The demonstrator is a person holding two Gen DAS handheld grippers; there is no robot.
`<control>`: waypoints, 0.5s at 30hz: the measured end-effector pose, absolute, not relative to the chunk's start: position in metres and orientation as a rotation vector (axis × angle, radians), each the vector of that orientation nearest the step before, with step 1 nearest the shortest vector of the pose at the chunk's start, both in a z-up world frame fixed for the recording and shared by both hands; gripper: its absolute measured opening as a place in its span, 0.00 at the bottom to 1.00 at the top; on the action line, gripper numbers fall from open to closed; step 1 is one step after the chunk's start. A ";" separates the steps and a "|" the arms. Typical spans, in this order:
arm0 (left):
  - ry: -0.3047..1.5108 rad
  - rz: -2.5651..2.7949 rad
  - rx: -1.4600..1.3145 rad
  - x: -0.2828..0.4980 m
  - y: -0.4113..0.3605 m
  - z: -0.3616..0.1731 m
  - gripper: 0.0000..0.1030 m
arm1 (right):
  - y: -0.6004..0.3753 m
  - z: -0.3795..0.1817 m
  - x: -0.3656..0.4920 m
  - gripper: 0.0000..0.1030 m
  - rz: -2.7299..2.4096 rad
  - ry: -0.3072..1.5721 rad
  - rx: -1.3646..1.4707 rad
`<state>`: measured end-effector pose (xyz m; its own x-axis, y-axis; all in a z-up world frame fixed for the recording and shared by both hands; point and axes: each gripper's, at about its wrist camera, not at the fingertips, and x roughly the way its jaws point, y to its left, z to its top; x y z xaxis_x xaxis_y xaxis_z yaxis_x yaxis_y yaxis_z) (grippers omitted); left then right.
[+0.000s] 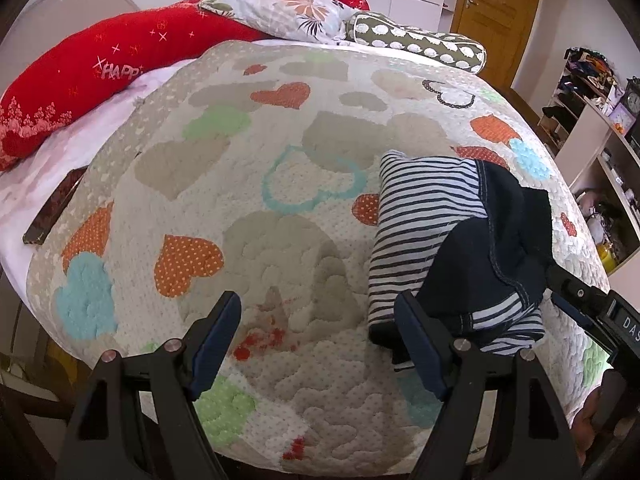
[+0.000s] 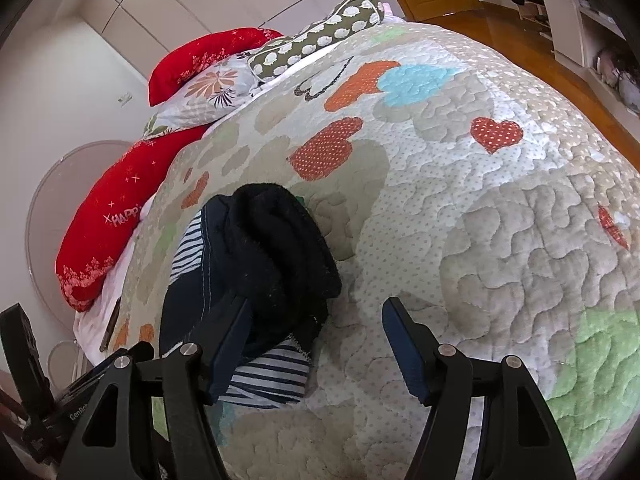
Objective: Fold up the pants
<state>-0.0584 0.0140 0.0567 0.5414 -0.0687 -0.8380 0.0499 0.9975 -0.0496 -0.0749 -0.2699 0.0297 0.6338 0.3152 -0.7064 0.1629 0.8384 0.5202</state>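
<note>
The pants [image 1: 460,240], striped navy and white with dark navy panels, lie in a folded bundle on the heart-patterned quilt [image 1: 260,160]. In the right wrist view the pants [image 2: 256,264] sit left of centre with a black fleecy part on top. My left gripper [image 1: 320,320] is open and empty, its right finger [image 1: 420,344] just at the bundle's near edge. My right gripper [image 2: 316,332] is open and empty above the quilt [image 2: 460,200], its left finger [image 2: 232,344] over the bundle's near right edge. The right gripper also shows at the right edge of the left wrist view [image 1: 588,304].
Red pillows [image 1: 100,76], a floral pillow [image 1: 288,8] and a dotted olive bolster [image 1: 420,40] lie at the bed's head. A dark flat object [image 1: 52,208] rests near the left bed edge. Shelves [image 1: 600,120] and a wooden door [image 1: 496,12] stand on the right.
</note>
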 end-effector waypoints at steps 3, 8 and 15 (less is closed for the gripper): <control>1.006 -0.082 -0.042 -0.056 0.018 0.055 0.76 | -0.268 0.029 -0.074 0.71 0.093 0.897 0.586; 1.050 -0.245 -0.249 -0.025 0.032 0.059 0.76 | -0.270 0.029 -0.066 0.72 0.112 0.911 0.607; 1.129 -0.414 -0.345 0.027 0.012 0.030 0.77 | -0.277 0.012 -0.029 0.78 0.187 0.977 0.697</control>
<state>0.0272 0.0123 0.0298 0.3665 -0.4846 -0.7943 0.1430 0.8729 -0.4665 -0.0289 -0.2766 0.0118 0.5633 0.4450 -0.6962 0.1561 0.7701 0.6185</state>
